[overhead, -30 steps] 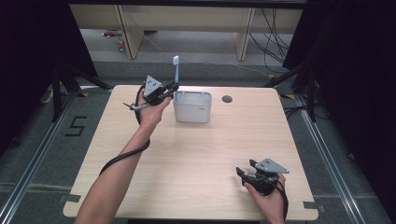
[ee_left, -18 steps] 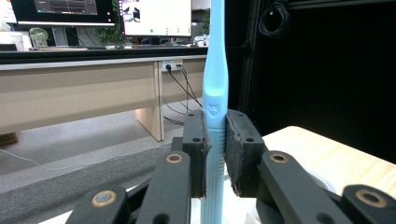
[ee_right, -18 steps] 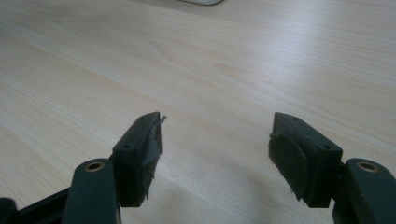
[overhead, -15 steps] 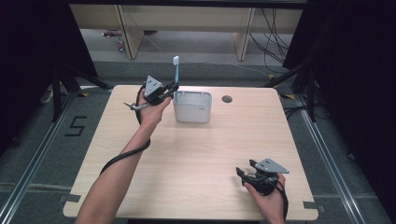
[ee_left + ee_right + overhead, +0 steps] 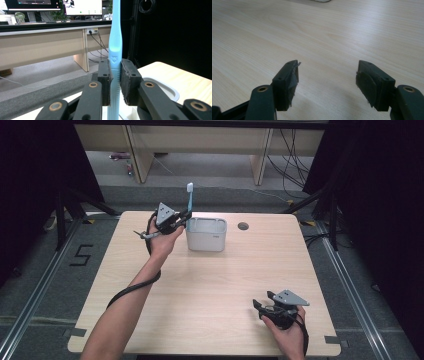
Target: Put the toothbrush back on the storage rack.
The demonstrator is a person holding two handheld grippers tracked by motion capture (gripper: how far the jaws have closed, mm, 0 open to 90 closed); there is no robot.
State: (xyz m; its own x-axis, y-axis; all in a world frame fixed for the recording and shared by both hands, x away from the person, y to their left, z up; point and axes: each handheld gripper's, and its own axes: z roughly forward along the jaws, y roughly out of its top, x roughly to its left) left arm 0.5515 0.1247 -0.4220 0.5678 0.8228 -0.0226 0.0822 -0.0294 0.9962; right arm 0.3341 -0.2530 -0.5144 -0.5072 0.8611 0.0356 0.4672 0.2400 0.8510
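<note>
The light blue toothbrush [image 5: 189, 200] stands upright, long axis vertical, bristle head at the top. It is above the far left part of the counter [image 5: 210, 285], just beside the left rim of the white tub [image 5: 206, 234]. The left gripper [image 5: 181, 218] pinches its ribbed handle between both fingers [image 5: 130, 80]. The right gripper [image 5: 260, 306] rests low at the near right of the counter, fingers [image 5: 287, 82] spread with bare wood between them. Compared with the earlier frames, nothing has visibly shifted
</note>
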